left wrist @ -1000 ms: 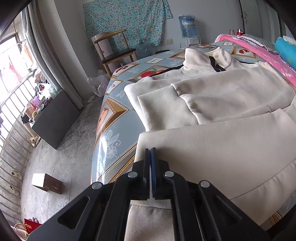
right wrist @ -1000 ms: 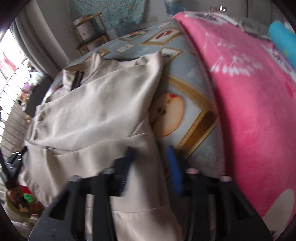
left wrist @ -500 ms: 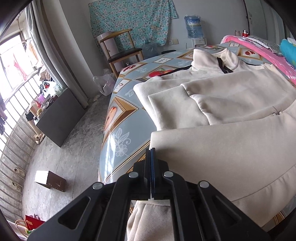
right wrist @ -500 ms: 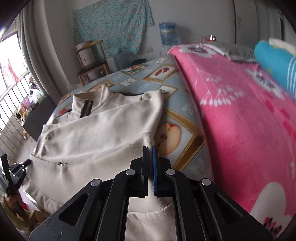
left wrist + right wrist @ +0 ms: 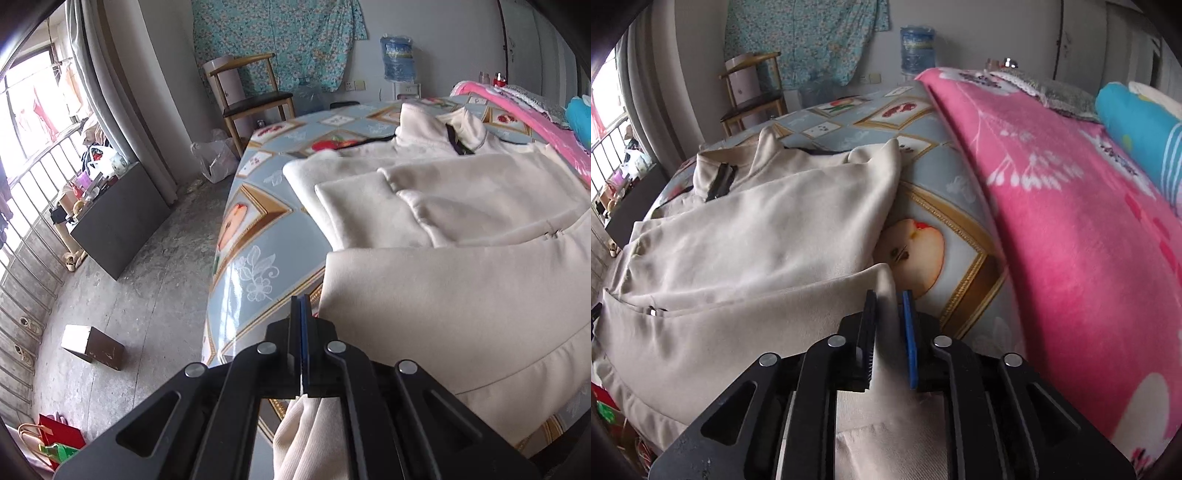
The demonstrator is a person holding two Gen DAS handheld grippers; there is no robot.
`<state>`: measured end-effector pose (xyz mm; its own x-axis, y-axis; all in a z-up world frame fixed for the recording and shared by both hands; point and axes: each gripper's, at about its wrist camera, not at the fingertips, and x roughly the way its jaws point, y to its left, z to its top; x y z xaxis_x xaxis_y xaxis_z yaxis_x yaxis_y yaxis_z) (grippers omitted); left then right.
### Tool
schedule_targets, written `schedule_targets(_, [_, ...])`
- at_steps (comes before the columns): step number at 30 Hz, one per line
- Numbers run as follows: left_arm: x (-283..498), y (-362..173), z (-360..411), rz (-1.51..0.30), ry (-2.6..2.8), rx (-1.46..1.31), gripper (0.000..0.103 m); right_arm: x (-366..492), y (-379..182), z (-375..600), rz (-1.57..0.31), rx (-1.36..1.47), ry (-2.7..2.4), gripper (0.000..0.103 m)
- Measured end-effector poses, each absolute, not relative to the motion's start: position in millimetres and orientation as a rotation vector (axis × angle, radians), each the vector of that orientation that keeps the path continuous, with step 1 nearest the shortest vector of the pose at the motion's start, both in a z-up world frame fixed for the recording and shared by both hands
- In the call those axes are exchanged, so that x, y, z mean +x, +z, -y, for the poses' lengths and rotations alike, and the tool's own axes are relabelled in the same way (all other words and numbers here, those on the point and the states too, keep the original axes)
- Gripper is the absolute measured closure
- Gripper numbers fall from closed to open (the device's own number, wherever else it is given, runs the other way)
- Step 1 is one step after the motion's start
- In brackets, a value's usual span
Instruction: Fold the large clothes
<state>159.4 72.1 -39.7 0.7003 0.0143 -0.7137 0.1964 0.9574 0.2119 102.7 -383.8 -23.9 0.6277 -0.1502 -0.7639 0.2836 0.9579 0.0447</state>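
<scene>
At the far left of my left wrist view I see a grey concrete floor (image 5: 122,280) with a small brown cardboard box (image 5: 92,346) lying low on it, and a wooden chair with a dark seat (image 5: 251,99) stands at upper centre. My left tongs (image 5: 301,325) sit at lower centre, pressed together on a fold of the cream fleece jacket (image 5: 461,295); the cloth bunches out beneath them. The jacket spreads across the right half of that frame, over the pale blue fruit-patterned tabletop (image 5: 251,229), its collar towards the upper right.

In my right wrist view the same jacket (image 5: 757,240) fills the left and centre. My right tongs (image 5: 889,325) at lower centre are opening, the black and blue pads apart, with the jacket's edge between them but not pinched. Right of them the tabletop (image 5: 960,192) shows a peach picture, and a bright pink patterned blanket (image 5: 1071,240) covers the right side.
</scene>
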Motion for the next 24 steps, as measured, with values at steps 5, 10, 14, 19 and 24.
schedule_targets(5, [142, -16, -60, -0.763, -0.207, 0.261, 0.093, 71, 22, 360, -0.789, 0.107, -0.206, 0.057])
schedule_targets(10, [123, -22, -17, -0.844, -0.459, 0.25, 0.077, 78, -1, 305, -0.902, 0.136, 0.064, 0.056])
schedule_targets(14, [115, -52, 20, -0.924, -0.498, 0.353, 0.072, 97, -42, 267, -1.015, 0.045, 0.1, 0.056])
schedule_targets(19, [113, -53, 12, -0.922, -0.477, 0.32, 0.069, 100, -49, 256, -1.013, -0.046, 0.07, 0.052])
schedule_targets(24, [104, -31, 3, -0.89, -0.508, 0.289, 0.06, 83, -21, 254, -0.949, 0.01, 0.173, 0.046])
